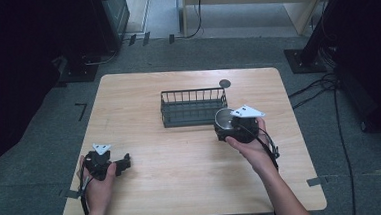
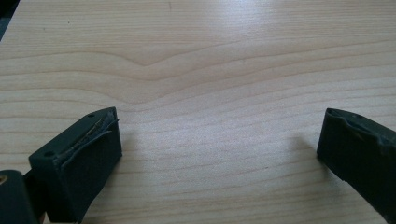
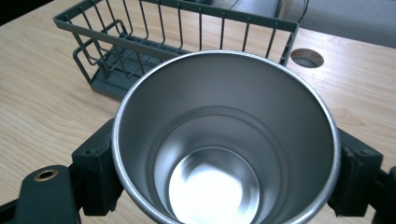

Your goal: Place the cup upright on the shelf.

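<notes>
A shiny steel cup sits upright between the jaws of my right gripper, which is shut on its sides. From the high view the cup and right gripper are just in front of the right end of a dark wire basket. The basket stands empty behind the cup. My left gripper rests near the table's front left, jaws open over bare wood. Its two fingers stand wide apart with nothing between them.
The light wooden table has a round cable hole behind the basket. Dark stands and cables ring the table on grey carpet.
</notes>
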Available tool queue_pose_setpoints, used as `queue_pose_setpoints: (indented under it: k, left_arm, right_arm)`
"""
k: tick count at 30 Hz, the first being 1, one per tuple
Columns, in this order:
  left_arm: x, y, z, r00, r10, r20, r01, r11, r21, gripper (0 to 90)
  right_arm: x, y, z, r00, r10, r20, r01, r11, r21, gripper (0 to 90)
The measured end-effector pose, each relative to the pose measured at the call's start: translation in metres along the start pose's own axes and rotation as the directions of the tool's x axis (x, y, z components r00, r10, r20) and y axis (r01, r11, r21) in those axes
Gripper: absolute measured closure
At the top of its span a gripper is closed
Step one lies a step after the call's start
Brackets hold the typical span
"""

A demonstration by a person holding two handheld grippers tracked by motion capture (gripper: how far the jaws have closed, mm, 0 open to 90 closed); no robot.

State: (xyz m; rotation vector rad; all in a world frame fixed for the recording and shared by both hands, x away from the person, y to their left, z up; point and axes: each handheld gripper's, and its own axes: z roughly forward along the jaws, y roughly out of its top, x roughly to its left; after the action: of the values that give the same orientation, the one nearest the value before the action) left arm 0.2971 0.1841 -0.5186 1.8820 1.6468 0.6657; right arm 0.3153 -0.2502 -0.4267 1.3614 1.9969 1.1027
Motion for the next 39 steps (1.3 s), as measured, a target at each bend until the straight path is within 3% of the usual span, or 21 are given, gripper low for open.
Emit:
queue_pose_setpoints:
  k: [29,39]
  left_arm:
    - [0.000,0.000,0.000,1.0000,-0.002,0.003,0.002,1.0000,-0.003,0.1]
    - [0.000,0.000,0.000,1.0000,-0.002,0.003,0.002,1.0000,-0.003,0.0]
  right_arm:
    - [0.010,0.058,0.008,0.9986,-0.047,-0.024,0.045,0.997,-0.055,16.3]
    - [0.010,0.085,0.031,0.9981,-0.058,-0.019,0.057,0.997,-0.055,16.5]
